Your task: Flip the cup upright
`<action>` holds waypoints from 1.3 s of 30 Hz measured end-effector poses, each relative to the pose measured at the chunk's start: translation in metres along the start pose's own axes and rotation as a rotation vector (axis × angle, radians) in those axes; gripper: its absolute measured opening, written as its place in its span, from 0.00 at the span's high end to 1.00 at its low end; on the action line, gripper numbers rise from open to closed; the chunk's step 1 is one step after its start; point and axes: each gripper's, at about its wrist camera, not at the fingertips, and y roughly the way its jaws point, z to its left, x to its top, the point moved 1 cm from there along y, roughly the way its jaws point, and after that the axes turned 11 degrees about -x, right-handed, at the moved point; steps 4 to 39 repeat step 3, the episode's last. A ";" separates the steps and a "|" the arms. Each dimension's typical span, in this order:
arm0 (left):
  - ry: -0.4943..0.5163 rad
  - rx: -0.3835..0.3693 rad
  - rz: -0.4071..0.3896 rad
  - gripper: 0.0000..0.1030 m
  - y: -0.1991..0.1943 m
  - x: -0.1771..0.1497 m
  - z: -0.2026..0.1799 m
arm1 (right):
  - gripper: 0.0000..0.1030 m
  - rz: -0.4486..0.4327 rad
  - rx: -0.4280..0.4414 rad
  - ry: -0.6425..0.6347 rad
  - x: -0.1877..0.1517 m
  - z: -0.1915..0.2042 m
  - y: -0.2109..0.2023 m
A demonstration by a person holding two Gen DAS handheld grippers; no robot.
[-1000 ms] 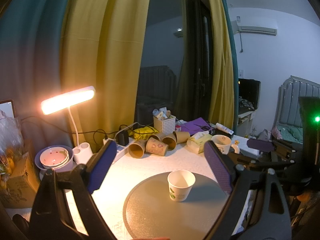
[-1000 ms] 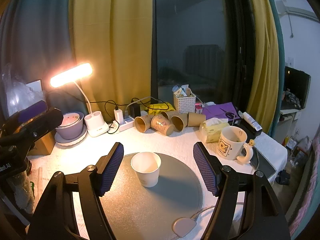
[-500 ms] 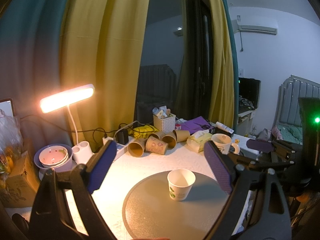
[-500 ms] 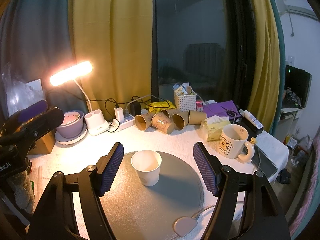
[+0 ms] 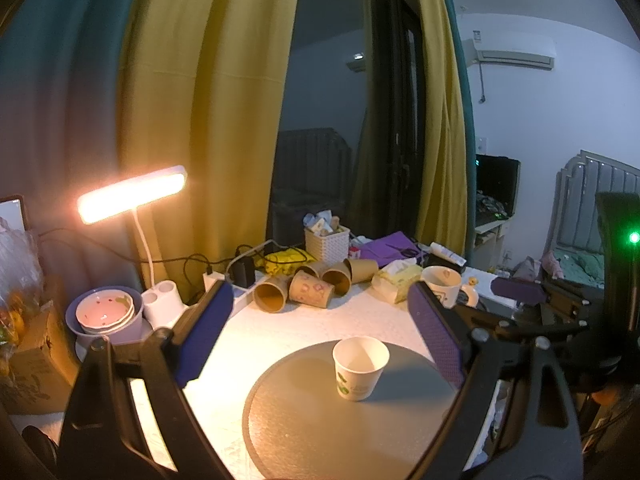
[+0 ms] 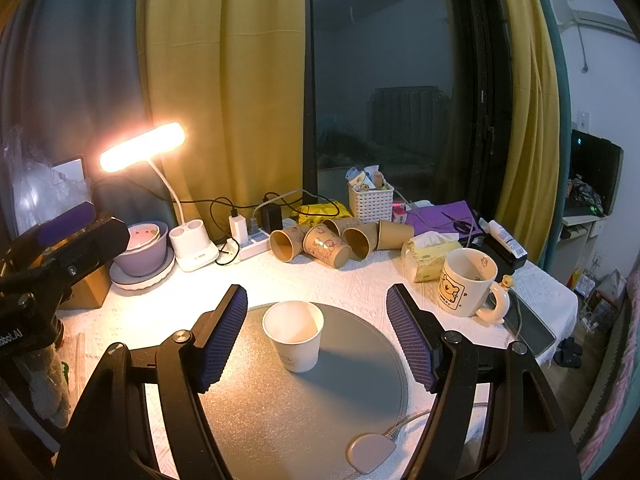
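Both tongs are standing wide open and holding nothing: left gripper [image 5: 320,336], right gripper [image 6: 316,332], each hovering short of the cup with pads clear of it.

Item: white paper cup [image 6: 294,334]. It is standing mouth-up, free of any grip, on the grey round mat [image 6: 280,412], toward the mat's 12 o'clock edge in the right wrist view. Judged: the flip is looking already done.

Risk: the cup is appearing light and thin-walled; a pad brushing it on the way out would likely be tipping it again, and a hard squeeze would be crushing the rim.

Surroundings, outward from the cup:
- bear mug [image 6: 466,282], at 2 o'clock, just off the mat.
- tissue pack [image 6: 430,254], at 1 o'clock.
- brown paper cups [image 6: 340,240], lying on their sides, at 12 o'clock.
- white basket [image 6: 371,200], behind them.
- desk lamp [image 6: 142,146], glowing, at 10 o'clock.
- stacked bowls [image 6: 146,246], at 9 o'clock.

Nothing is standing between the jaws and the cup.
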 end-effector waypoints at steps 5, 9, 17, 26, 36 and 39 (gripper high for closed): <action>-0.021 -0.020 -0.021 0.13 -0.002 -0.003 0.003 | 0.27 0.001 -0.001 0.001 0.000 0.000 0.000; -0.021 -0.020 -0.021 0.13 -0.002 -0.003 0.003 | 0.27 0.001 -0.001 0.001 0.000 0.000 0.000; -0.021 -0.020 -0.021 0.13 -0.002 -0.003 0.003 | 0.27 0.001 -0.001 0.001 0.000 0.000 0.000; -0.021 -0.020 -0.021 0.13 -0.002 -0.003 0.003 | 0.27 0.001 -0.001 0.001 0.000 0.000 0.000; -0.021 -0.020 -0.021 0.13 -0.002 -0.003 0.003 | 0.27 0.001 -0.001 0.001 0.000 0.000 0.000; -0.021 -0.020 -0.021 0.13 -0.002 -0.003 0.003 | 0.27 0.001 -0.001 0.001 0.000 0.000 0.000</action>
